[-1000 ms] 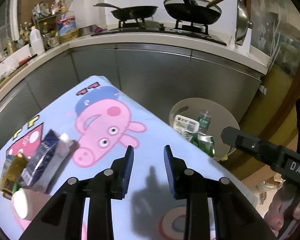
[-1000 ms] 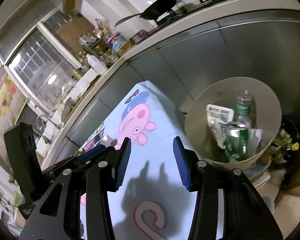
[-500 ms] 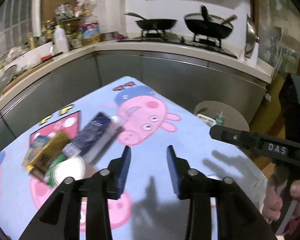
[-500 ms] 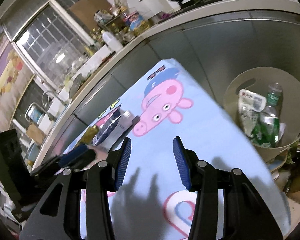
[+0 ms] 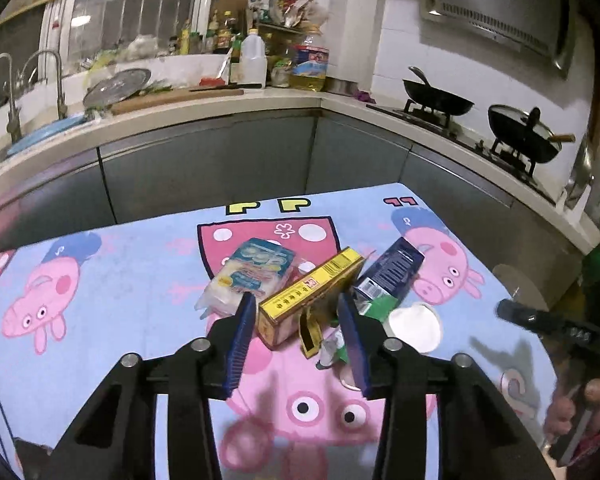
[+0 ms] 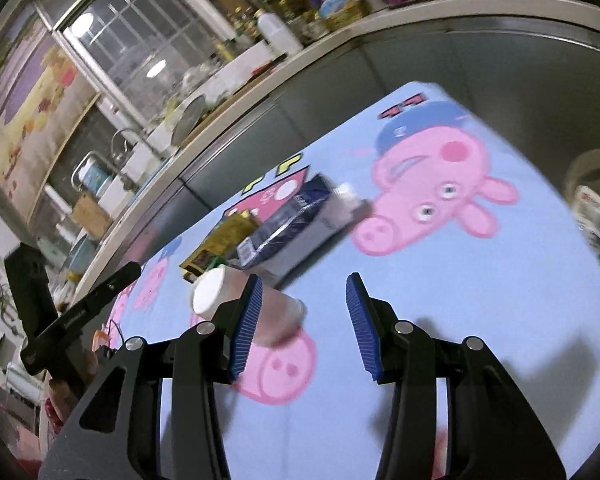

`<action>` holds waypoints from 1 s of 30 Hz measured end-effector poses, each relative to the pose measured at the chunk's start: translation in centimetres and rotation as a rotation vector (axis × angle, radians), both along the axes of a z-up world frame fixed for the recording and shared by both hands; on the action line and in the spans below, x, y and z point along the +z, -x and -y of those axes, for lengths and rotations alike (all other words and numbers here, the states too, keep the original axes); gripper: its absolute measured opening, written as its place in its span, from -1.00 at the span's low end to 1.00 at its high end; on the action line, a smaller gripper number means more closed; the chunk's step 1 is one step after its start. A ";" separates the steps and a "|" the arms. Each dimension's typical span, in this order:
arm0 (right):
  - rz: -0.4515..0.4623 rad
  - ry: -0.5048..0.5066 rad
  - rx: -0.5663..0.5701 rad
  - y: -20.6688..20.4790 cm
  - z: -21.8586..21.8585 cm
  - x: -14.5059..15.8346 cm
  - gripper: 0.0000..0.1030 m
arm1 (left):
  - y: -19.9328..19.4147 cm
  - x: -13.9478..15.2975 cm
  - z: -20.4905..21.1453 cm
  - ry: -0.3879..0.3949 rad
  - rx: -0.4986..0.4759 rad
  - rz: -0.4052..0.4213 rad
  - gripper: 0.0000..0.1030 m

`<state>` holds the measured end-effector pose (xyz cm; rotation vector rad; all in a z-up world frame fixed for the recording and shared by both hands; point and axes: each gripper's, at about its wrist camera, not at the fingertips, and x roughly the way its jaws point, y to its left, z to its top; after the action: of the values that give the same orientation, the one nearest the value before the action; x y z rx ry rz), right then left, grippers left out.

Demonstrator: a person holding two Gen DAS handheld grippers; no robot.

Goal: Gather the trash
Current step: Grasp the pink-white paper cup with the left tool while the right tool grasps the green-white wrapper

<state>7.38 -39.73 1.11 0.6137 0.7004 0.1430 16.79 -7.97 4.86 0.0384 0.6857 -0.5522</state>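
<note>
Swung away from the bin toward the trash pile, my left gripper (image 5: 296,312) and right gripper (image 6: 304,300) both hang released and empty above the worktop (image 5: 112,280), the left one's jaws having just narrowed slightly near the yellow box (image 5: 308,292).

Black fingers (image 5: 244,332), ribbed blue pads (image 6: 247,322), silver screws.

We see a light blue cloth (image 5: 112,280) printed with pink cartoon pigs in blue caps. On it lie a yellow box (image 5: 308,292), a dark blue carton (image 5: 392,268), a white cup (image 6: 216,292) and a pale blue-printed packet (image 5: 252,272). The gripper pads (image 5: 242,332) are blue.
</note>
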 end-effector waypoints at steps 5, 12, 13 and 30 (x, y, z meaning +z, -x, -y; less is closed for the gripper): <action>-0.036 0.065 0.025 -4.1 -2.3 -1.7 -0.15 | 0.7 -1.4 0.6 0.032 -0.063 -0.050 0.00; -0.091 -0.023 0.394 -5.0 -9.6 -4.1 -0.15 | 3.2 -2.9 0.4 0.028 -0.107 -0.040 0.67; -0.090 -0.005 0.433 -4.6 -10.8 -4.1 -0.15 | 3.3 -3.3 0.1 0.030 -0.101 -0.048 0.69; -0.076 -0.019 0.254 -6.3 -6.4 -2.6 -0.15 | 3.6 -6.5 -2.1 0.066 -0.069 -0.211 0.66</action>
<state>13.64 -33.33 -1.52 0.5485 0.8501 0.3637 13.15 -5.83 -1.61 -0.0592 0.8733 -0.6505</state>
